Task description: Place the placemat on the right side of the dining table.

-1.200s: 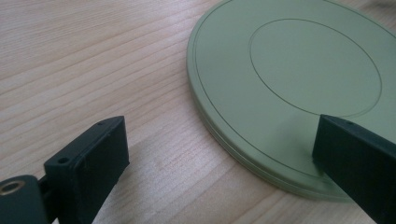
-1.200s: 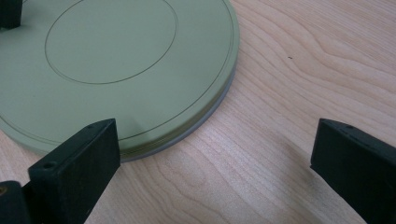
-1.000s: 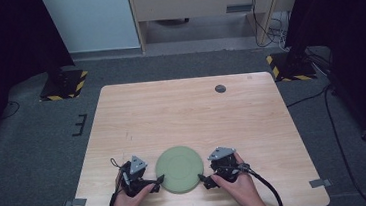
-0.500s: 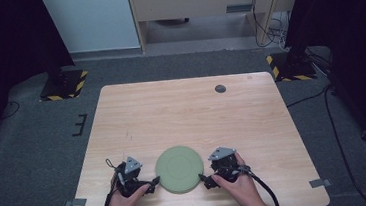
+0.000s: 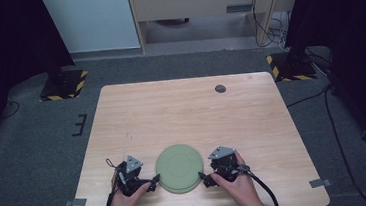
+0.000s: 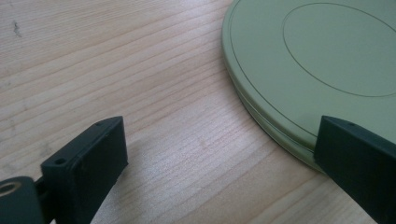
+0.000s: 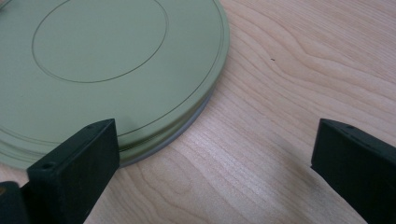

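Observation:
A round pale green plate (image 5: 178, 168) lies flat, upside down, near the front edge of the wooden table (image 5: 187, 112). My left gripper (image 5: 152, 180) is open at its left rim, and my right gripper (image 5: 203, 177) is open at its right rim. In the left gripper view the plate (image 6: 322, 70) fills the upper right, and the right-hand jaw stands over its edge. In the right gripper view the plate (image 7: 107, 65) fills the upper left, with the left-hand jaw over its rim. Nothing is held.
A small dark round disc (image 5: 220, 88) is set in the table near its far edge. Grey carpet surrounds the table, with black stand bases (image 5: 64, 83) at the back corners. A cable (image 5: 264, 191) trails from the right gripper.
Both hands have shifted slightly; the grippers stay beside the plate, which has not moved.

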The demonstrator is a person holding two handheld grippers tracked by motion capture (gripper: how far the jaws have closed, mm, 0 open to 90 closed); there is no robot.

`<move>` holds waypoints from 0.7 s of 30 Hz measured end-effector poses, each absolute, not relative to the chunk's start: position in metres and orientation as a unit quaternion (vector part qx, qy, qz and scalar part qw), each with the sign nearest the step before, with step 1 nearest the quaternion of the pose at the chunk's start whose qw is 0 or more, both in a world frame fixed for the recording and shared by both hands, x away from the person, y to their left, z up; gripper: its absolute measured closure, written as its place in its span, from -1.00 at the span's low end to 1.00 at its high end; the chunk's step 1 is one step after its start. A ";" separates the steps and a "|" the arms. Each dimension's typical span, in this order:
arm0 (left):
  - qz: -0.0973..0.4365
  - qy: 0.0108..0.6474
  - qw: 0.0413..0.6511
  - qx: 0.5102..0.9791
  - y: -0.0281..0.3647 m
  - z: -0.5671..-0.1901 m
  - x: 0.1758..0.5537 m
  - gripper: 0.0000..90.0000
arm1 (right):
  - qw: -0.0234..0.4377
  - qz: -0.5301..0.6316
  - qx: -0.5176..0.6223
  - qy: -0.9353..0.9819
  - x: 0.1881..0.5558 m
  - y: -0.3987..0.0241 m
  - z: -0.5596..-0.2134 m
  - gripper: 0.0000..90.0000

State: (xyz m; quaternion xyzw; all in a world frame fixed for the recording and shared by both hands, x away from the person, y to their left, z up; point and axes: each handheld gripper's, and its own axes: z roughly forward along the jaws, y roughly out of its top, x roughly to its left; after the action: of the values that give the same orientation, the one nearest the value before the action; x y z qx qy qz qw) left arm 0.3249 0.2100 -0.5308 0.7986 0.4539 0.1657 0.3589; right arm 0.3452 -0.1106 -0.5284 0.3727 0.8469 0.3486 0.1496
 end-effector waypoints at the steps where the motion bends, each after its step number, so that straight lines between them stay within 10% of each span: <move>1: 0.165 0.453 0.360 0.798 0.210 -0.531 0.325 -0.92 | 0.146 0.350 0.373 0.847 0.345 -0.111 -0.528 -0.90; 21: 0.172 0.455 0.358 0.797 0.207 -0.531 0.328 -0.93 | 0.160 0.359 0.390 0.833 0.348 -0.111 -0.527 -0.82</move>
State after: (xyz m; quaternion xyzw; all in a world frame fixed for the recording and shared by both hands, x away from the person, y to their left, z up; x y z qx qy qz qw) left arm 0.3280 0.2071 -0.5308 0.7966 0.4555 0.1721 0.3583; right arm 0.3477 -0.1113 -0.5265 0.3896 0.8330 0.3588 0.1598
